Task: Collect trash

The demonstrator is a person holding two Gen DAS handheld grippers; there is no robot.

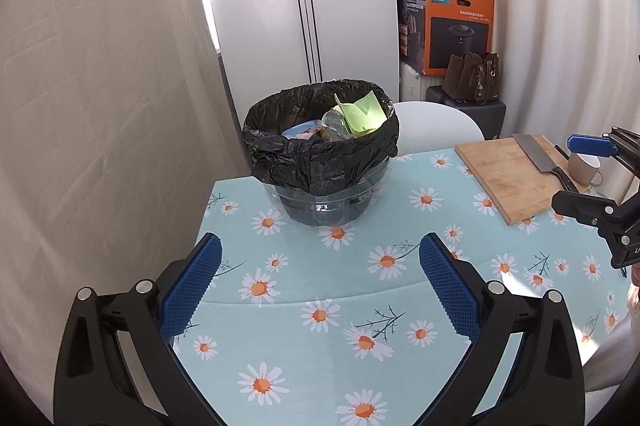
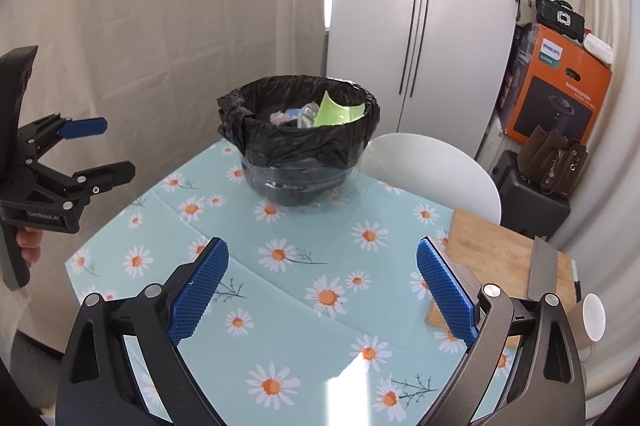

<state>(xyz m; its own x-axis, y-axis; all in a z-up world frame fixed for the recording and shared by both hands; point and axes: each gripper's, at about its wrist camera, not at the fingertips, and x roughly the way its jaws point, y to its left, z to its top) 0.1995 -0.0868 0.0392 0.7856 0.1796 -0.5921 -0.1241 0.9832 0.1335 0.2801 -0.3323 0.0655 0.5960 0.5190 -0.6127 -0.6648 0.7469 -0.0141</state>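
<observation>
A clear bin lined with a black bag (image 1: pixel 320 161) (image 2: pixel 298 149) stands at the far side of the daisy-patterned table (image 1: pixel 320 326) (image 2: pixel 304 306). Inside it lie a green paper (image 1: pixel 362 113) (image 2: pixel 338 111) and other crumpled trash. My left gripper (image 1: pixel 320 250) is open above the cloth, well short of the bin, nothing between its blue pads. My right gripper (image 2: pixel 322 254) is open too and empty. Each gripper shows in the other's view: the right one (image 1: pixel 580 173) at the right edge, the left one (image 2: pixel 108 149) at the left edge, both open.
A wooden cutting board (image 1: pixel 508 173) (image 2: pixel 496 258) with a cleaver (image 1: pixel 536 153) (image 2: pixel 542 266) lies at the table's right, a beige mug (image 1: pixel 584 167) (image 2: pixel 592 318) beside it. A white chair (image 2: pixel 432 169) stands behind the table. Boxes and bags (image 1: pixel 452 25) are stacked at the back right.
</observation>
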